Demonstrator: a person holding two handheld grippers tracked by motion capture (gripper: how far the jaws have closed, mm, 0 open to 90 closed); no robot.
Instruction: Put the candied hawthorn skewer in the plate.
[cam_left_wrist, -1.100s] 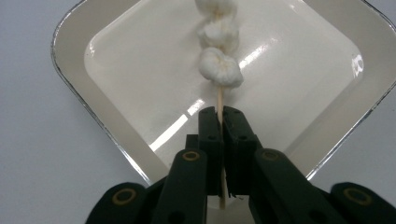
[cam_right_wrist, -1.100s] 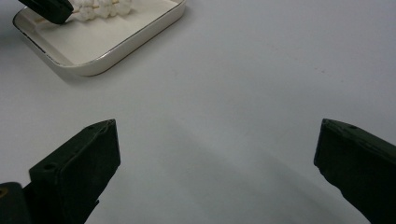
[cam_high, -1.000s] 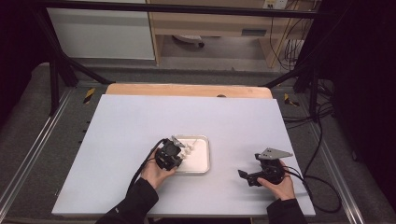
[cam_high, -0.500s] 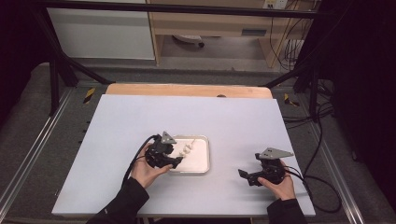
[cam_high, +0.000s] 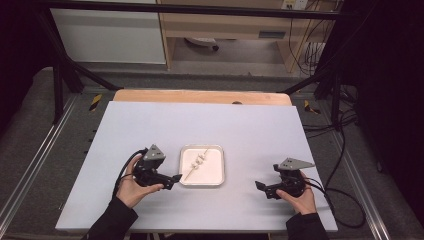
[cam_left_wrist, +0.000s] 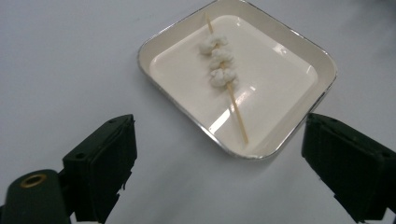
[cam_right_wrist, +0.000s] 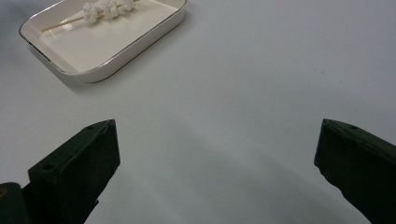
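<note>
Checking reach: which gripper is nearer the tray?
Left. The left gripper sits just off the left edge of the tray, jaws open. The right gripper rests well off to its right, also open.

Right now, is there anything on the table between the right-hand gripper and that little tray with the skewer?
Nothing: in the right gripper view, bare white table runs from the open right gripper to the tray.

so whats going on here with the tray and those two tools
A person sits at a white table with a tool in each hand. The left tool is open just beside a small white tray, which holds a skewer of white pieces lying flat inside it. The right tool is also open, empty, and rests well off to the tray's right. Nothing is gripped.
</note>
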